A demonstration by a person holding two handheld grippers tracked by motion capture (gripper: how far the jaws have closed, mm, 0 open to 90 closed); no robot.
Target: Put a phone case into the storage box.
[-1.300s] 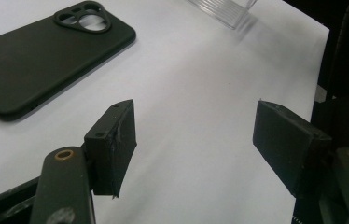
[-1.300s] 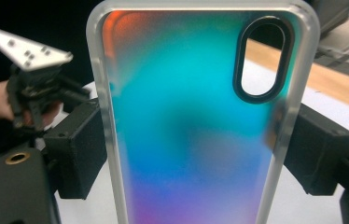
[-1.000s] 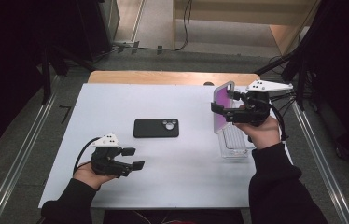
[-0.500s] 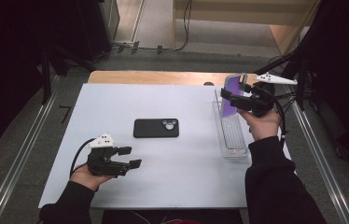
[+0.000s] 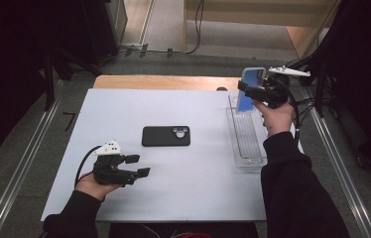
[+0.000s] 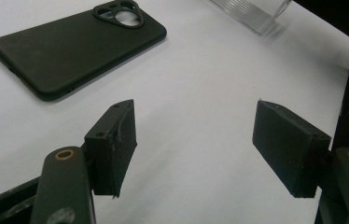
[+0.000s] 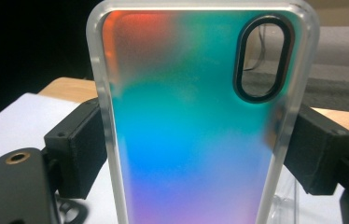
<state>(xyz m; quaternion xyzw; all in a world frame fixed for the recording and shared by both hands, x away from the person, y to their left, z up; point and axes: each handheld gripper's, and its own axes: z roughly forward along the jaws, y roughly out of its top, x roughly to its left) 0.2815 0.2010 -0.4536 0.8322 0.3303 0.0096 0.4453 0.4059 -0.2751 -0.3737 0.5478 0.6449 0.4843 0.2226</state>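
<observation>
The right gripper [image 7: 196,144] is clamping its jaws on the edges of an upright iridescent translucent phone case [image 7: 191,121]; the left gripper [image 6: 196,149] is resting on the white worktop [image 5: 193,198], jaws apart, a black phone case [image 6: 77,46] lying beyond them.

The iridescent phone case [image 7: 196,121], frosted-rimmed with an oval camera cutout, stands upright above the clear rack [image 5: 245,144].

A white table [image 5: 183,198] is standing on grey carpeted floor [image 5: 20,163], metal rails [image 5: 22,171] running along both its sides, pale wooden furniture [image 5: 253,10] standing beyond it amid dark surroundings
</observation>
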